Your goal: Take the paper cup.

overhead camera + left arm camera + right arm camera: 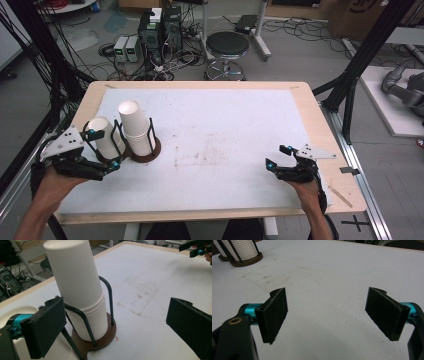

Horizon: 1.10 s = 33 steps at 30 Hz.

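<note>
While left tongs (104,150) flank cup (106,137), table (225,125) centre open.

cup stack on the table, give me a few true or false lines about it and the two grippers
1. The cup stack stands in a wire holder on a brown base. True.
2. The right gripper holds a cup. False: its jaws are open and empty above the white mat.
3. The top cup rises above the holder's wires. True.
4. The stack stands beside the right gripper. False: it stands at the table's left, by the left gripper.
</note>
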Tool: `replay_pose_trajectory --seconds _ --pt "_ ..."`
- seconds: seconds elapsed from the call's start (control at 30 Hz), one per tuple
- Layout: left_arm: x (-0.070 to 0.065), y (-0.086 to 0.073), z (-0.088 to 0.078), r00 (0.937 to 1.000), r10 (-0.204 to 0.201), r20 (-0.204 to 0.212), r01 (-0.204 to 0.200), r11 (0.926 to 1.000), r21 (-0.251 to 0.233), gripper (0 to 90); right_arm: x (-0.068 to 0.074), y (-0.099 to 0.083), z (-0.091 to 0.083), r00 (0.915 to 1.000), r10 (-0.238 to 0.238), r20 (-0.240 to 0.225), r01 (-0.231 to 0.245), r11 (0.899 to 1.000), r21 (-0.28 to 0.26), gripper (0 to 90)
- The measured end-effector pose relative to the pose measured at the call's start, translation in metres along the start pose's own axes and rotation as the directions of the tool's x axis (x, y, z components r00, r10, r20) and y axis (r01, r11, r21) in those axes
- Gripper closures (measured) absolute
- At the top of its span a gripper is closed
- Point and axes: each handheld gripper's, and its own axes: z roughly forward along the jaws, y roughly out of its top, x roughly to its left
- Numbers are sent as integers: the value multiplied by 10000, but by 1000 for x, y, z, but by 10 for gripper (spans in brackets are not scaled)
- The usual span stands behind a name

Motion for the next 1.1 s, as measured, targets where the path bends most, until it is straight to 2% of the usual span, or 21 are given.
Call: replay_pose_trajectory --seconds 0.2,0.47,0.7,0.77,0.93,1.03,1.1 --pt "16 23 -4 9995 303 111 -304 9995 17 26 1 0 0 10000 65 -35 -65 10000 31 185" --pt "35 48 0 9938 881 682 -914 9947 468 26 1 -1 0 9999 116 -40 -116 9999 41 185" --pt "52 71 12 9812 1269 1454 -1396 9869 811 26 1 -1 1 10000 65 -59 -65 9999 84 185" --pt "55 74 15 9793 1249 1593 -1395 9866 843 26 1 0 1 10000 -20 -79 21 10000 79 185" --pt "64 82 22 9693 1374 2041 -1615 9812 1062 25 1 -2 0 10000 36 -65 -36 9999 114 185" --pt "70 82 26 9639 1147 2403 -1435 9840 1058 26 1 -2 -1 10000 63 -55 -63 9999 83 185" --pt "73 81 29 9604 1123 2551 -1476 9813 1235 26 1 -2 -1 10000 70 -40 -70 9999 104 185"
